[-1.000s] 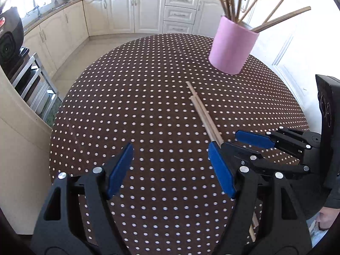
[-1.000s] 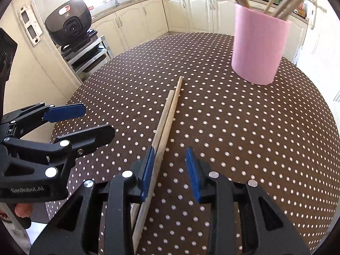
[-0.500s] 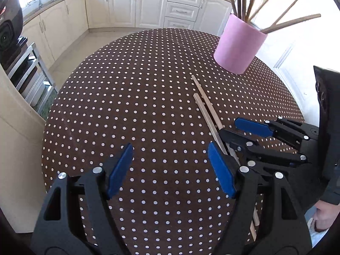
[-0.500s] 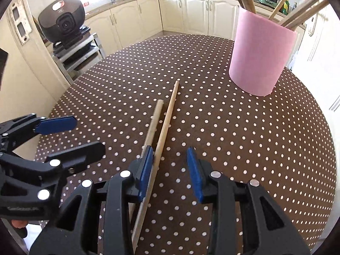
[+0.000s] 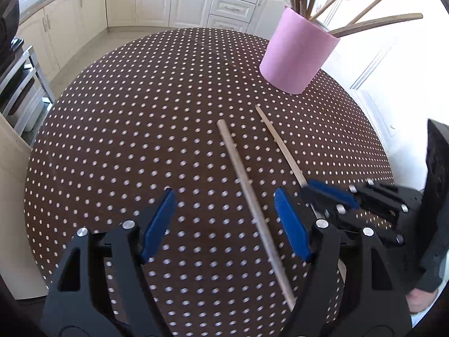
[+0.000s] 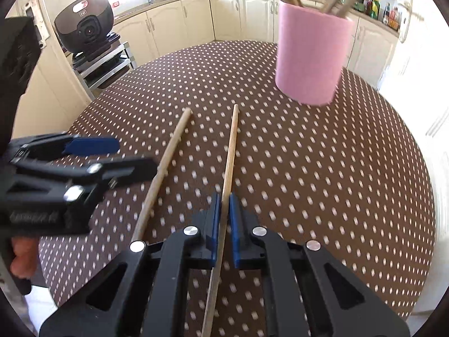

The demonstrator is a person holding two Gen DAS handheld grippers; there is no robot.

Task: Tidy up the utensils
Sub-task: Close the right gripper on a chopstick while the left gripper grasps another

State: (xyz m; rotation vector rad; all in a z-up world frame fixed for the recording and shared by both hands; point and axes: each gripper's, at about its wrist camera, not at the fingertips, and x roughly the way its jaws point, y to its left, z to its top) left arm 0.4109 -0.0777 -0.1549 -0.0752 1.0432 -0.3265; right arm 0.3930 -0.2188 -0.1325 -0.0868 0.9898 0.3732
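Note:
Two wooden sticks lie on the brown dotted table (image 5: 126,129). My right gripper (image 6: 223,199) is shut on the thin stick (image 6: 230,146), which points toward the pink cup (image 6: 310,56). The thicker stick (image 6: 165,165) lies to its left, apart from it. In the left wrist view my left gripper (image 5: 224,219) is open with the thicker stick (image 5: 244,188) between its fingers, untouched. The thin stick (image 5: 277,143) and my right gripper (image 5: 322,196) show to the right. The pink cup (image 5: 297,56) holds several wooden utensils.
Cream kitchen cabinets (image 5: 168,2) run along the far wall. A black appliance (image 6: 84,25) sits on a metal rack left of the table. A dark chair back (image 5: 437,174) stands at the table's right edge.
My right gripper has closed on the thin stick and pulled it away from the thicker one. My left gripper has moved right, so the thicker stick now lies between its open fingers.

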